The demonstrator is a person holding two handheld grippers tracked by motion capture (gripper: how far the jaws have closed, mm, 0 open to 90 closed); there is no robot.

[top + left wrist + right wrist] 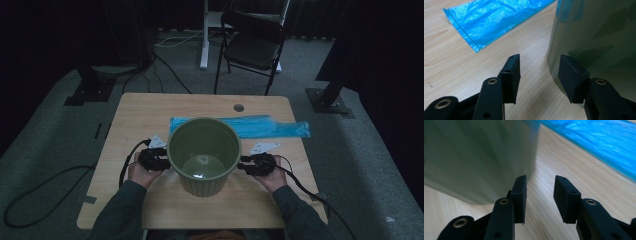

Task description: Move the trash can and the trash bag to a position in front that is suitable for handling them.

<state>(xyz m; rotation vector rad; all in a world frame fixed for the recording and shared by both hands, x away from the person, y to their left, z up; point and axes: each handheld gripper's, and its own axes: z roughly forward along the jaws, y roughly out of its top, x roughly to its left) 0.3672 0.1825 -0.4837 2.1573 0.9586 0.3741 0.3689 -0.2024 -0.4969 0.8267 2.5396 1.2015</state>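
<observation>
bins: 1 (204,156) — blue bags: 1 (272,126) — chairs: 1 (252,42)

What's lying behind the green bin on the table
A flat blue plastic bag lies on the wooden table behind the green bin. The bin's rim covers the bag's middle stretch, so only its left tip and its long right part show. The table under the bin is hidden.

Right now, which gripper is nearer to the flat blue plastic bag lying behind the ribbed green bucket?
Right, narrowly. The right gripper sits at the green bucket's right side, below the blue plastic bag's long end; the left gripper flanks the bucket's left side.
</observation>
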